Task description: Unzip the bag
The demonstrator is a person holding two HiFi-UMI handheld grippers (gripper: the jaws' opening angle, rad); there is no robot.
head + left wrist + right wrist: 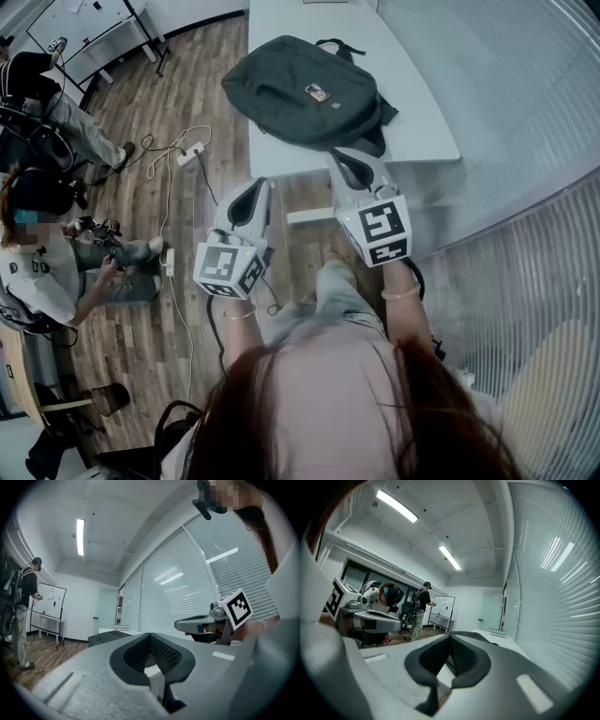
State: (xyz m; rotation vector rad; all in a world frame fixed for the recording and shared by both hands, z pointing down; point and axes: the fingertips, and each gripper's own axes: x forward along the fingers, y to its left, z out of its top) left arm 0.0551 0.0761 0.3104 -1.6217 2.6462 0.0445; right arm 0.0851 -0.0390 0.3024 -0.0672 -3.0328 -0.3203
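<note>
Past the person's reddish hair (450, 422), the grey left gripper (255, 187) and right gripper (339, 161) both have jaws pressed together on nothing; arriving so, they would likely shove the dark grey fabric backpack (300, 94) along the smooth white table (412, 84) instead of catching its zip. It lies flat and slumped at the table's near end, zip pull indiscernible.

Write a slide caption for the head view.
A person aims left gripper and right gripper, both shut, at a dark backpack on a white table.
</note>
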